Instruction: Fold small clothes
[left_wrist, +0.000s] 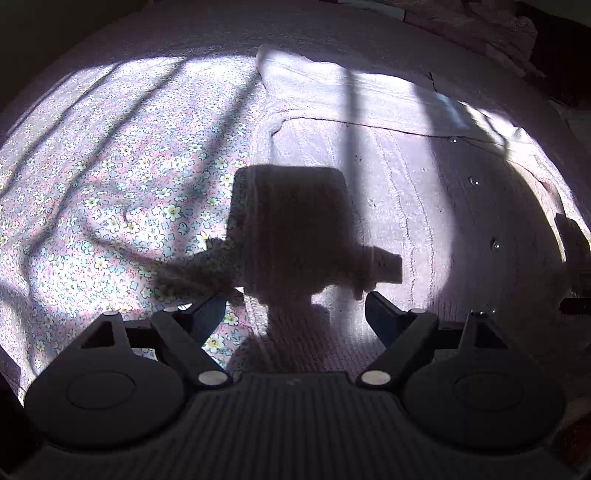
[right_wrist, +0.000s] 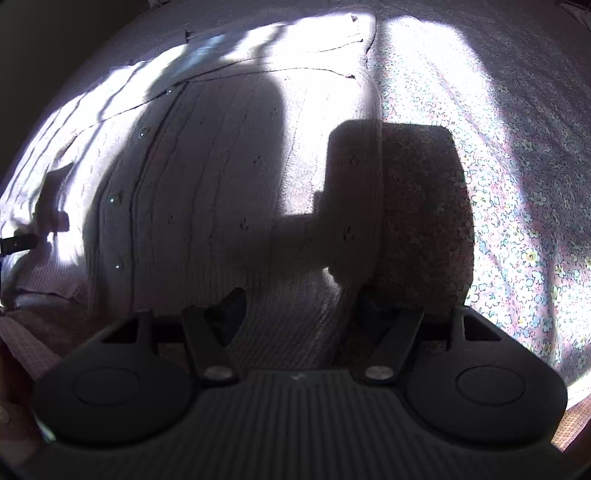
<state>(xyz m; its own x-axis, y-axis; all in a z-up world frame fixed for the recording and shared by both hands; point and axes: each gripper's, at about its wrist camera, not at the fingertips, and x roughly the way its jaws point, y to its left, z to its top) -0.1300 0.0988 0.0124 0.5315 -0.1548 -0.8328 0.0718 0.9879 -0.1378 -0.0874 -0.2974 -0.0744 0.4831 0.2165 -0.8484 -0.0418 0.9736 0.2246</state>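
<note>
A small pale pink knitted cardigan (left_wrist: 399, 184) with a row of shiny buttons (left_wrist: 474, 181) lies flat on a floral bedsheet (left_wrist: 110, 177). My left gripper (left_wrist: 295, 306) is open and empty, low over the cardigan's left edge near its ribbed hem. The cardigan also shows in the right wrist view (right_wrist: 207, 177), buttons (right_wrist: 112, 200) to the left. My right gripper (right_wrist: 301, 299) is open and empty, low over the cardigan's right edge and hem. Each gripper casts a dark shadow on the cloth.
The floral sheet (right_wrist: 517, 206) spreads to the right of the cardigan in the right wrist view. A heap of pinkish cloth (left_wrist: 491, 29) lies at the far right in the left wrist view. The other gripper's tip (right_wrist: 16, 242) shows at the left edge.
</note>
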